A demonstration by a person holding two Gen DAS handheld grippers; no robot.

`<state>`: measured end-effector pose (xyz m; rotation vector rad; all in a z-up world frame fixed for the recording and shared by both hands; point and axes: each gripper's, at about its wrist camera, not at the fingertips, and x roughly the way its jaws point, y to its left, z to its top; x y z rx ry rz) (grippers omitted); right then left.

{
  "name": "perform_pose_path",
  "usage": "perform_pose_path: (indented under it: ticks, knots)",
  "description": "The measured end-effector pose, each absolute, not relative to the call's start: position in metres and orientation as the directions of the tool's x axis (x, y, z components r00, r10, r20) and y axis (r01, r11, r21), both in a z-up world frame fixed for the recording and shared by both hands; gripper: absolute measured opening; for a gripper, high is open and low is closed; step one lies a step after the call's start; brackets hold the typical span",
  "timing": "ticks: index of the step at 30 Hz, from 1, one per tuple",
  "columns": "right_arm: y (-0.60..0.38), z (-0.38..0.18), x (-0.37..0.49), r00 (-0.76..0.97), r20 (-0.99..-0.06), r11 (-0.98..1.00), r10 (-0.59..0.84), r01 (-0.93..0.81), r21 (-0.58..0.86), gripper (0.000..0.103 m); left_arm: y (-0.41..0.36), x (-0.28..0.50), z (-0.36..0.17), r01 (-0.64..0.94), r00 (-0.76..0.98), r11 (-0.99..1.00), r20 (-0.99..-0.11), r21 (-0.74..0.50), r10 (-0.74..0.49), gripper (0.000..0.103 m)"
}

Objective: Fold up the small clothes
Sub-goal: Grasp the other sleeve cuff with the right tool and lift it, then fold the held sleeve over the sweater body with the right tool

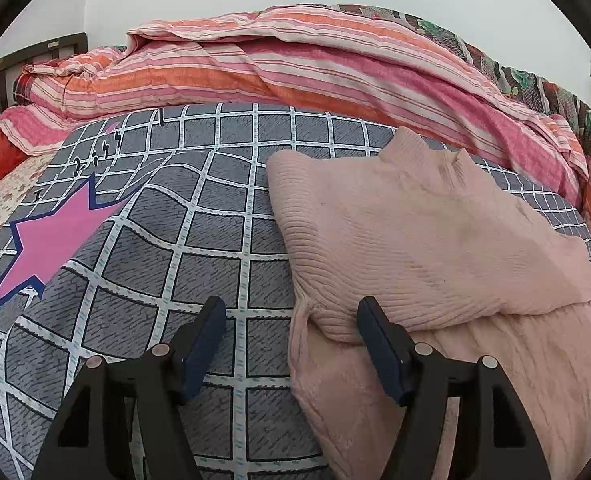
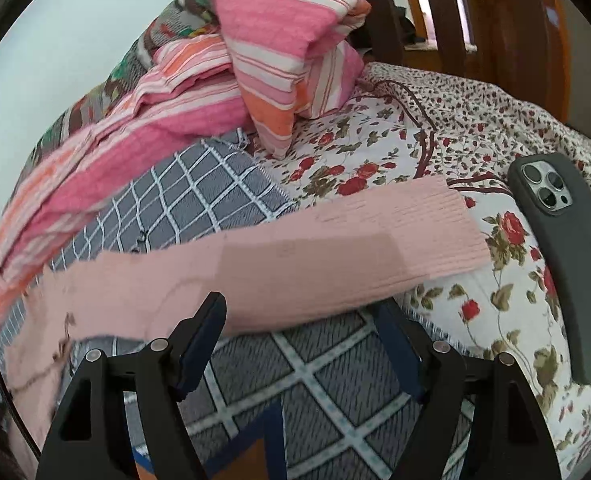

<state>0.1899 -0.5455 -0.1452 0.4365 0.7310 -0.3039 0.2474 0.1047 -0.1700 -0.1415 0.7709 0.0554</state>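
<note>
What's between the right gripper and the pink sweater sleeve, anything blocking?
Nothing visible. The right gripper is open just short of the pink sweater sleeve, with only grey checked blanket beneath. The phone lies off to the side on the floral sheet, clear of the sleeve.

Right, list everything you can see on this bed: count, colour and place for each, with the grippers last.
pink sweater: one, pale pink ribbed knit, partly folded on the grey cloth; one sleeve stretches out onto the floral sheet.
grey checked cloth: one, grey with white grid lines and a pink star, spread under the sweater.
striped quilt: one, pink, orange and white stripes, bunched along the far side of the bed.
floral sheet: one, white with red roses, covering the bed.
phone: one, in a dark case, camera side up, on the floral sheet beyond the sleeve's cuff.
left hand-held gripper: one, black with dark blue pads, open, at the sweater's folded edge.
right hand-held gripper: one, same colours, open, empty.
</note>
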Motion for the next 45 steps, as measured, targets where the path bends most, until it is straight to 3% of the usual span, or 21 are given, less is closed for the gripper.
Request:
perform_pose_path:
  ticks: [3, 5, 7, 10, 17, 22, 30, 36, 45]
  knots:
    - [-0.548, -0.144, 0.196, 0.702, -0.701, 0.861, -0.126, 0.428, 0.274, 0.075, 0.105, 0.248, -0.170, -0.102, 0.716, 0.989, -0.698, -0.110, -0.004, 0.068]
    - [-0.548, -0.143, 0.201, 0.685, -0.705, 0.860, -0.185, 0.460, 0.221, 0.059, 0.105, 0.248, -0.170, -0.103, 0.716, 0.989, -0.698, -0.109, -0.002, 0.068]
    - [-0.546, -0.143, 0.205, 0.655, -0.707, 0.854, -0.268, 0.501, 0.141, 0.015, 0.106, 0.248, -0.170, -0.103, 0.717, 0.989, -0.697, -0.110, -0.003, 0.068]
    - [-0.545, -0.137, 0.205, 0.665, -0.691, 0.852, -0.283, 0.505, 0.137, 0.007, 0.105, 0.248, -0.170, -0.103, 0.716, 0.989, -0.698, -0.109, -0.002, 0.068]
    - [-0.511, -0.087, 0.191, 0.719, -0.605, 0.872, -0.342, 0.483, 0.081, 0.006, 0.109, 0.247, -0.169, -0.096, 0.722, 0.986, -0.691, -0.137, -0.026, 0.069]
    - [-0.448, -0.034, 0.188, 0.770, -0.531, 0.910, -0.353, 0.414, -0.005, 0.006, 0.113, 0.247, -0.169, -0.070, 0.724, 0.982, -0.686, -0.176, -0.071, 0.075]
    - [-0.314, 0.021, 0.197, 0.858, -0.468, 0.977, -0.210, 0.207, -0.059, 0.006, 0.123, 0.236, -0.166, -0.055, 0.736, 0.961, -0.661, -0.269, -0.143, 0.081]
    - [-0.212, 0.015, 0.229, 0.863, -0.504, 0.999, -0.014, 0.027, 0.018, 0.006, 0.136, 0.216, -0.158, -0.009, 0.698, 0.953, -0.684, -0.302, -0.211, 0.083]
    - [-0.071, -0.057, 0.277, 0.761, -0.609, 0.974, 0.224, -0.198, 0.111, 0.006, 0.182, 0.167, -0.148, -0.057, 0.681, 0.942, -0.703, -0.330, -0.204, 0.083]
